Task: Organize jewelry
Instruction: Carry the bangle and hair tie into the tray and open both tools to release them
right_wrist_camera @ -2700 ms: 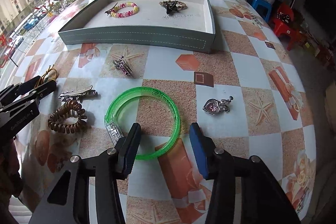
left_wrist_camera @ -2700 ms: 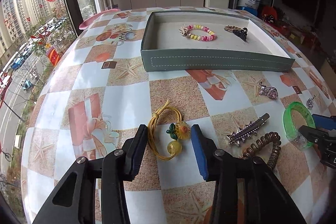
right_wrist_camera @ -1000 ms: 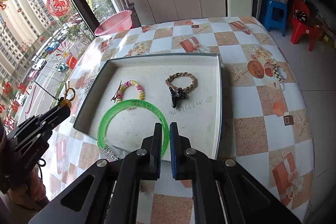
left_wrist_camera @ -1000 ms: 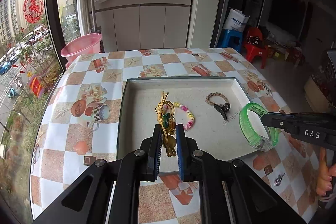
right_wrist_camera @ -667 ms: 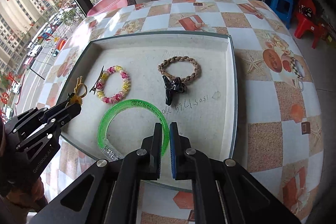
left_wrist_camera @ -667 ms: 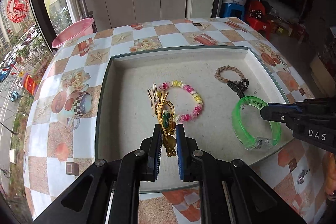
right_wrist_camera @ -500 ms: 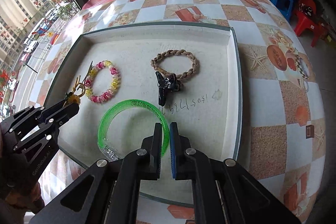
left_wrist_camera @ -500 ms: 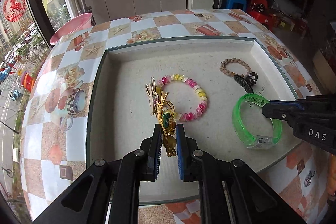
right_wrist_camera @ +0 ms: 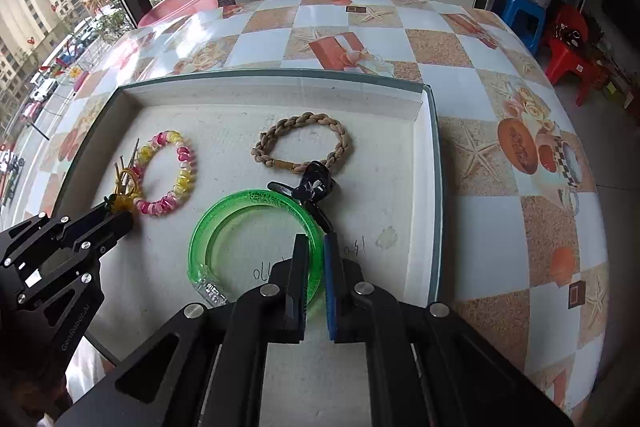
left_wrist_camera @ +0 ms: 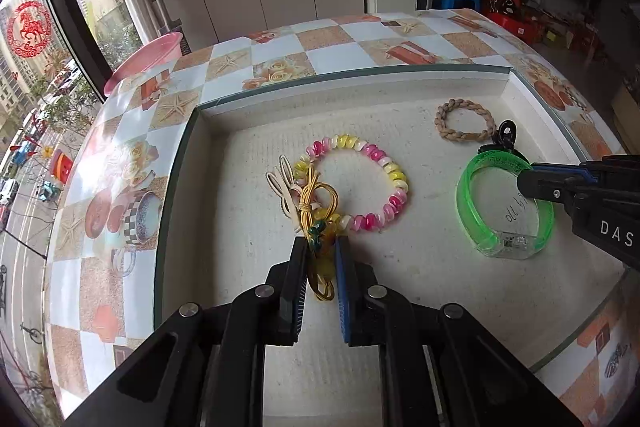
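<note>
My left gripper [left_wrist_camera: 322,247] is shut on a yellow cord hair tie [left_wrist_camera: 316,199] with green and yellow beads, low over the left part of the grey tray [left_wrist_camera: 188,155]. The tie overlaps a pink-and-yellow bead bracelet [left_wrist_camera: 384,167] lying there. My right gripper [right_wrist_camera: 316,247] is shut on the rim of a green bangle [right_wrist_camera: 224,219], which hangs close to the tray floor beside a black clip [right_wrist_camera: 316,187] and a braided brown bracelet [right_wrist_camera: 304,123]. I cannot tell whether either held piece touches the floor. Each gripper shows in the other's view: right gripper [left_wrist_camera: 524,183], left gripper [right_wrist_camera: 120,215].
The tray sits on a round table with a checked cloth. A small silver pendant [left_wrist_camera: 614,363] lies on the cloth outside the tray's near right corner. A pink basin [right_wrist_camera: 180,3] stands beyond the table's far left edge, by the window. A blue stool [right_wrist_camera: 520,19] and red chairs stand at the right.
Both grippers have sunk toward the tray floor, still holding their pieces. The hair tie now lies against the bead bracelet and the bangle's far edge reaches the black clip.
</note>
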The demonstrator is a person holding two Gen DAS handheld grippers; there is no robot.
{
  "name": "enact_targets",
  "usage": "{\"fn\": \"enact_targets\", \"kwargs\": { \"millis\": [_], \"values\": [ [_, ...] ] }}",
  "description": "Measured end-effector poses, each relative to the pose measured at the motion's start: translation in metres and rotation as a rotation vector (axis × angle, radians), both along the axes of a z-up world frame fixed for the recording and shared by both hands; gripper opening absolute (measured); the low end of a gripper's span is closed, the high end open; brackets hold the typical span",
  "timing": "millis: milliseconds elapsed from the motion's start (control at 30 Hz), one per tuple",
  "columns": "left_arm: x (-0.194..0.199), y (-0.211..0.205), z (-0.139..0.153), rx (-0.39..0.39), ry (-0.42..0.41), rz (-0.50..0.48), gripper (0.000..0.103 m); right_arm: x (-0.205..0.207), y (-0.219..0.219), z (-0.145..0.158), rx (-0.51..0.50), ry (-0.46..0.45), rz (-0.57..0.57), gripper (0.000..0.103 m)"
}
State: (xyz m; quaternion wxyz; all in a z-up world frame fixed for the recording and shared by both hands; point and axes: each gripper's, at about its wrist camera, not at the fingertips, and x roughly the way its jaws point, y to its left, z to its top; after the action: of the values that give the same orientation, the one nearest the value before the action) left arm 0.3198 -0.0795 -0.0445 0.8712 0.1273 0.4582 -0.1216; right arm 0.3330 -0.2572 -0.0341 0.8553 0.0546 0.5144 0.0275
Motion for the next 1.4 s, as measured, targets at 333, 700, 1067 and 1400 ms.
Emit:
{"fn": "enact_targets", "kwargs": {
  "millis": [333,700,1067,1400],
  "values": [
    [-0.009,0.0,0.007,0.01,-0.049,0.013,0.026,-0.002,-0.008,0.001,0.109,0.013,-0.023,0.009],
    [-0.011,0.007,0.019,-0.021,-0.064,0.035,0.027,-0.013,-0.012,0.022,0.183,-0.036,-0.039,0.055],
    [-0.02,0.014,0.048,-0.054,-0.152,0.087,0.103,-0.034,-0.023,0.052,0.195,-0.106,-0.06,0.065],
    [-0.062,0.03,0.08,-0.116,-0.188,0.079,0.103,-0.069,-0.028,0.072,0.281,-0.162,-0.056,0.1]
  ]
}}
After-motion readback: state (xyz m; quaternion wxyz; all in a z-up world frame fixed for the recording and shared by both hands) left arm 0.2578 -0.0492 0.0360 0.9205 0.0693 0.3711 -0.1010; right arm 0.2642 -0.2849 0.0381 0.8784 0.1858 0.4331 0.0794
